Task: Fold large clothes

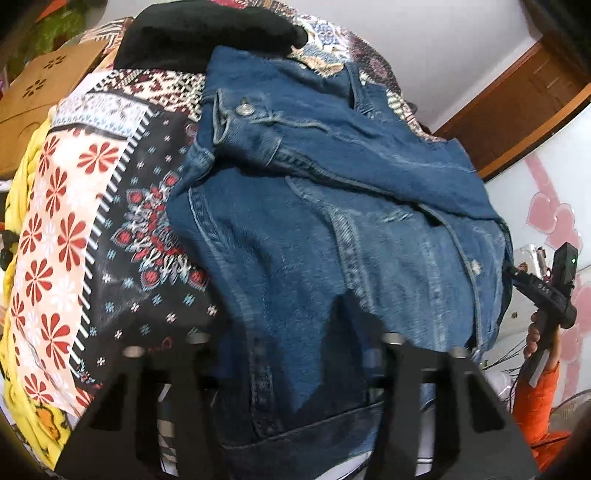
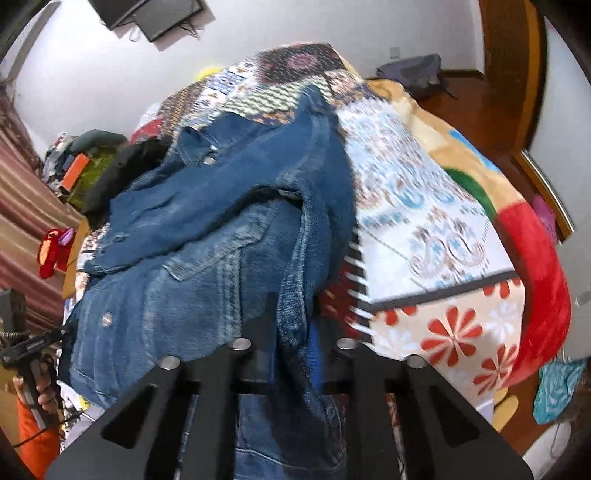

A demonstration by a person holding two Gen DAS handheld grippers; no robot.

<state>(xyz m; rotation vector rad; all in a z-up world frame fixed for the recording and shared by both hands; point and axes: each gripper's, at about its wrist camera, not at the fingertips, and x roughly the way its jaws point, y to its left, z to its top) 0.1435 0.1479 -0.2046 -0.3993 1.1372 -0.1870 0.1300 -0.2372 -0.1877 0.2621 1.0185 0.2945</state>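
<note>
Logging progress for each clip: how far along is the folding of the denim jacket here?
Early. Nothing looks folded: the denim jacket lies crumpled on the patterned bedspread, a sleeve flopped across its front. In hand: the left gripper and the right gripper each pinch denim at the near hem. Left: spreading it flat, folding sleeves and body. A black garment waits behind.

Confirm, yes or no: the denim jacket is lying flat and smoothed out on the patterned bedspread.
No. The denim jacket sits bunched and rumpled in a heap on the patterned bedspread, with folds overlapping one another.
</note>
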